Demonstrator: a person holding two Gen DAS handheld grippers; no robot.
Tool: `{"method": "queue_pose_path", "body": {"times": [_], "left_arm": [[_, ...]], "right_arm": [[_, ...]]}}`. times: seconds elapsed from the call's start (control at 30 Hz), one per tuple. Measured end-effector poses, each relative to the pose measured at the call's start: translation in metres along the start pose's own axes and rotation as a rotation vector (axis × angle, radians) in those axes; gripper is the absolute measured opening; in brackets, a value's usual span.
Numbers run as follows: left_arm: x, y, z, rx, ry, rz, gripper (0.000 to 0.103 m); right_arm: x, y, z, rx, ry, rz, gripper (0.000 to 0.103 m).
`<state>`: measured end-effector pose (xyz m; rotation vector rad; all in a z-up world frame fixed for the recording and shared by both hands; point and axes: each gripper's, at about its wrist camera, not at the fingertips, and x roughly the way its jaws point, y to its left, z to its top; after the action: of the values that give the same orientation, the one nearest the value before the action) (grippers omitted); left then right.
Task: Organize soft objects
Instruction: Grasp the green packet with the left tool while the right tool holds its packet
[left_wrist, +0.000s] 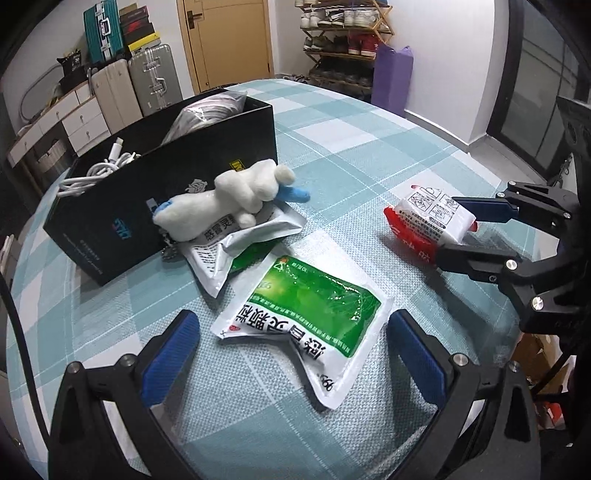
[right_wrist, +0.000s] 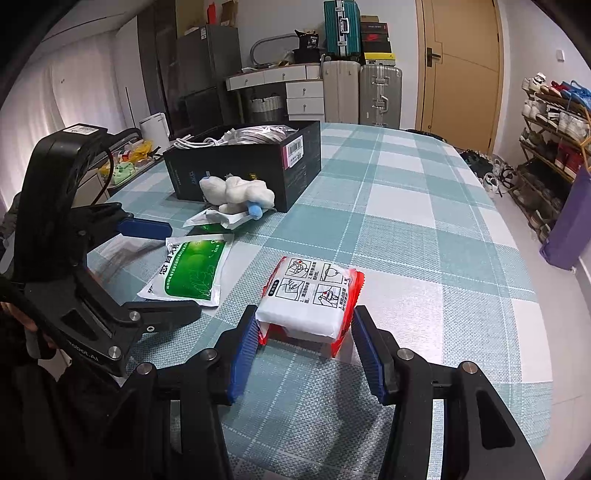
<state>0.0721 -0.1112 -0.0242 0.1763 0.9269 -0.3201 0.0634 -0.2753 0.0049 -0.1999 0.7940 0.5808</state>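
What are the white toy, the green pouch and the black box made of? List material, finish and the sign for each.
White plush toy: fuzzy fabric, matte; nap visible, probably stuffed.
Green pouch: glossy plastic or foil film; glare and creases show.
Black box: likely cardboard, smooth printed faces; straight thin walls, barcode sticker.

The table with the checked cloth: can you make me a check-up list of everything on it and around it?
Surface: teal and white checked tablecloth, flat, bare on its right side.
Job's things: red and white plastic packet; green and white foil sachet; second sachet beneath the white plush toy with blue tips; black cardboard box.
Clutter: nothing seen.
Grippers: right gripper shut on the packet's sides; left gripper open, its fingers either side of the green sachet.
Cables: white cables coiled inside the box.
Surroundings: suitcases, wooden door, shoe rack, white drawers.
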Motion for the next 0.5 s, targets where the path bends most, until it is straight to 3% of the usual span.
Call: {"method": "queue_pose_path", "body": {"times": [0.13,0.27,0.5], "left_arm": [[-0.003,0.001,-0.001,0.002,-0.007,-0.04,0.085],[-0.007,0.001,-0.002,0.018,-0.019,-0.054,0.063],[-0.013,0.0,-0.005,0.031,-0.028,-0.067,0.049]], "right_arm": [[0.0,0.001,0.0,-0.001,0.001,0.003,0.051],[0.0,0.001,-0.001,-0.002,0.002,0.006,0.051],[0.0,0.002,0.0,-0.005,-0.002,0.01,0.051]]}}
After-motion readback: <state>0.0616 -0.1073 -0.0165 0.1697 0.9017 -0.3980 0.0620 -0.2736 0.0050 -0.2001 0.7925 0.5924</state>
